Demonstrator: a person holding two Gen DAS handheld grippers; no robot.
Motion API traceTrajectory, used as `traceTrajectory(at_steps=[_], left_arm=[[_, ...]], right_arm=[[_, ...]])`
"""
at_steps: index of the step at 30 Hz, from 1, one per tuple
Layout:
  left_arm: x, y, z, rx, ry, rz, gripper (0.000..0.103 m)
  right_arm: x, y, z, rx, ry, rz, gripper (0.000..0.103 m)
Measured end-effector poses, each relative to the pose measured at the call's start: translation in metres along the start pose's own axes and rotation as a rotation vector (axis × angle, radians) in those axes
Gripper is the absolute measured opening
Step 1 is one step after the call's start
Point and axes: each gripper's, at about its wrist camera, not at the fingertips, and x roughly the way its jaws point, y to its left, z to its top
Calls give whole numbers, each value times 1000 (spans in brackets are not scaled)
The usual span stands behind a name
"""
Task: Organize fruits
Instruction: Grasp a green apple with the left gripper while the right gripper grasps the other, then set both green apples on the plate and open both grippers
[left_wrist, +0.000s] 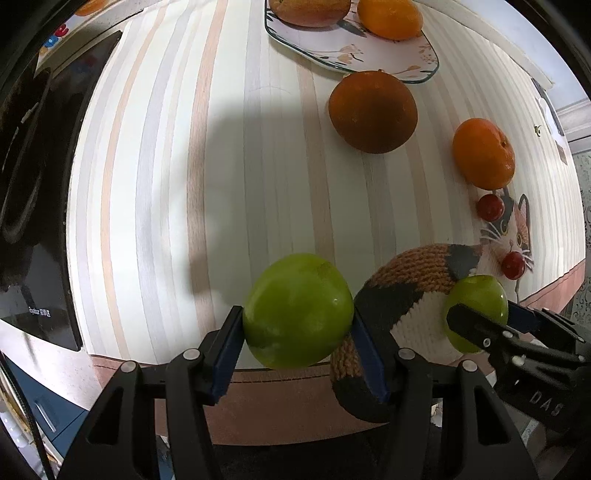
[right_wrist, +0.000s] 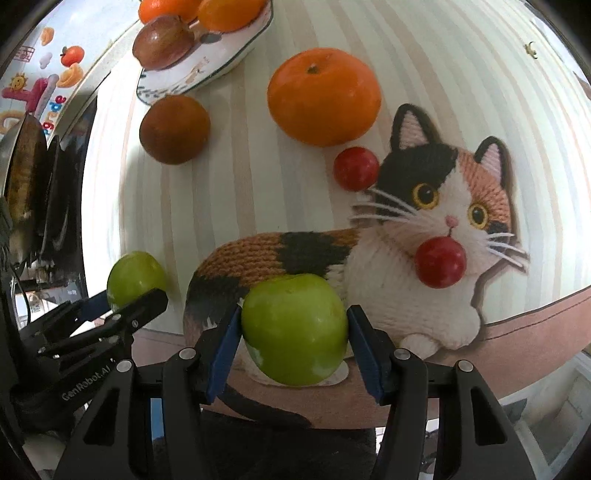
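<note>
Two round green apples are getting pinched at once, one per gripper. Left gripper (left_wrist: 297, 334) has its blue pads pressed against both sides of the bigger-looking green apple (left_wrist: 298, 311), right at the near edge of the striped tablecloth (left_wrist: 221, 184). Right gripper (right_wrist: 293, 338) is clamped the same way on the other green apple (right_wrist: 294, 328), which sits over the printed calico cat picture (right_wrist: 424, 229) on the cloth, down by the cat's body.

Just past that, two small red cherry tomatoes: one (right_wrist: 439, 262) is on the cat's chin, the other (right_wrist: 356, 168) is beside its ear. Further back there's a bright orange mandarin (right_wrist: 324, 96) and, left of it, a dull brownish round fruit (right_wrist: 174, 129), both loose on the cloth.

At the far end is a white flower-patterned plate with a dark rim (right_wrist: 192, 77), holding a reddish-brown fruit (right_wrist: 163, 46) and a couple of oranges (right_wrist: 225, 13).
</note>
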Motion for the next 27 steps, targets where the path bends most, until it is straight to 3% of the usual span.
traceTrajectory(at_steps=[5, 12, 16, 20, 27], left_arm=[[-19, 0, 5, 1, -34, -17, 55], [-92, 1, 43, -19, -151, -117, 55], [-135, 3, 91, -29, -226, -166, 55], [-158, 6, 158, -32, -255, -179, 55], [-132, 0, 252, -41, -162, -177, 55]], right_arm=[[-6, 6, -3, -4, -26, 14, 60], [-61, 9, 24, 20, -129, 112, 60], [-102, 14, 78, 22, -209, 181, 60], [-122, 20, 140, 10, -271, 193, 60], [-101, 25, 249, -24, -258, 184, 60]])
